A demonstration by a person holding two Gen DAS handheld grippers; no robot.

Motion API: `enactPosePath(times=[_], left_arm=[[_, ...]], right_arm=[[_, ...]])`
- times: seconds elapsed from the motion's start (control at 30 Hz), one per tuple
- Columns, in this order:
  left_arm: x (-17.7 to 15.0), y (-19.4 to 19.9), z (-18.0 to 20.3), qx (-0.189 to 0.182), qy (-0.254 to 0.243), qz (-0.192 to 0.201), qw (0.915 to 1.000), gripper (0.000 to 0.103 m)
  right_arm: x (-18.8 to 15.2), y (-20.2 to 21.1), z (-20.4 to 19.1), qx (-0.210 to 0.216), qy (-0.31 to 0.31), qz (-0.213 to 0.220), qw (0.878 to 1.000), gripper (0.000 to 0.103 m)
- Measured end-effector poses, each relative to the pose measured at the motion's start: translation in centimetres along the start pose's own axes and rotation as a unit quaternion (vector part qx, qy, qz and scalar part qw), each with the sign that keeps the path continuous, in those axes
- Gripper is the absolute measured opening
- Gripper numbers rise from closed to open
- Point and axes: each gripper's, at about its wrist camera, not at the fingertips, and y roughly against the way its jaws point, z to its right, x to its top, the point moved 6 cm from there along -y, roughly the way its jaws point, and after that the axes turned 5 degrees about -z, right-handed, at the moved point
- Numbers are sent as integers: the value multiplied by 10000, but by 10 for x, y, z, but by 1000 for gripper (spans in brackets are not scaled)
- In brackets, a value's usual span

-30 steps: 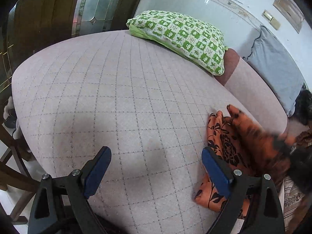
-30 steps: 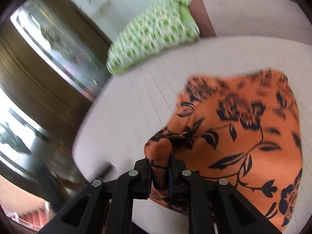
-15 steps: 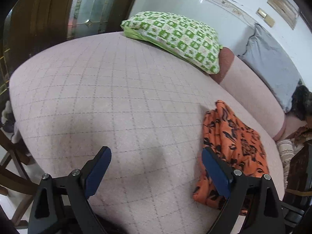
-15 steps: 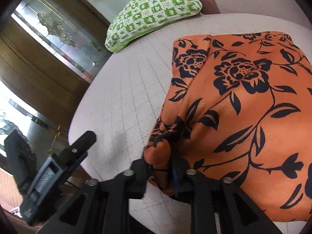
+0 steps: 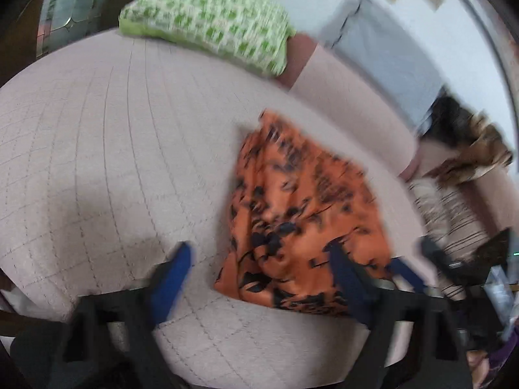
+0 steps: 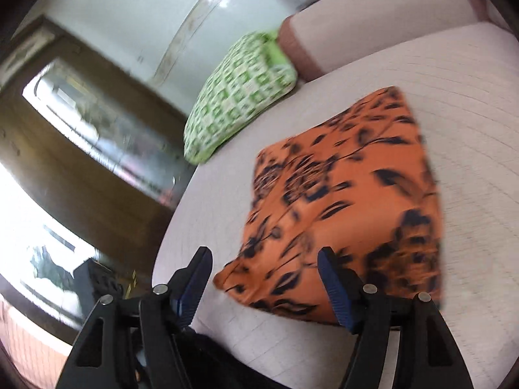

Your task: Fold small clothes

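An orange cloth with black flowers (image 5: 305, 220) lies folded flat on the pale quilted couch seat (image 5: 113, 162). My left gripper (image 5: 259, 269) hovers at the cloth's near edge. Its jaws are closing, the cloth's near corner lies between the blue pads, and the pads do not press on it. In the right wrist view the same cloth (image 6: 340, 194) shows as a rough rectangle. My right gripper (image 6: 264, 278) is just in front of its near corner. Those jaws are opening and hold nothing. Both views are motion-blurred.
A green-and-white checked pillow (image 5: 207, 29) lies at the back of the seat, with a grey cushion (image 5: 382, 58) along the backrest. A pile of striped and brown clothes (image 5: 454, 207) sits to the right. A dark wooden door with glass (image 6: 81, 149) stands past the seat's left edge.
The right gripper let go of the cloth's corner, spread its jaws and drew back. The left gripper swung right over the cloth's near edge and its jaws narrowed. The cloth now lies flat.
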Motion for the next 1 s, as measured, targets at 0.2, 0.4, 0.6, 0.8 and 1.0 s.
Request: enactPosePath(times=[0.2, 0.4, 0.6, 0.8, 1.0], left_arm=[[-13, -20, -16, 163, 332, -522, 9979, 20], [14, 17, 6, 320, -290, -39, 9991, 47], [75, -19, 43, 10, -728, -249, 9970, 63], [74, -80, 24, 164, -528, -1036, 9931, 20], [71, -77, 26, 202, -557, -950, 9937, 30]], right_arm=[[-6, -13, 31, 152, -520, -311, 9980, 72], [2, -5, 32, 371, -430, -231, 9981, 73], [8, 3, 39, 597, -608, -108, 9963, 75], [14, 8, 50, 754, -654, -61, 9950, 75], [26, 17, 54, 878, -772, 30, 9931, 76]])
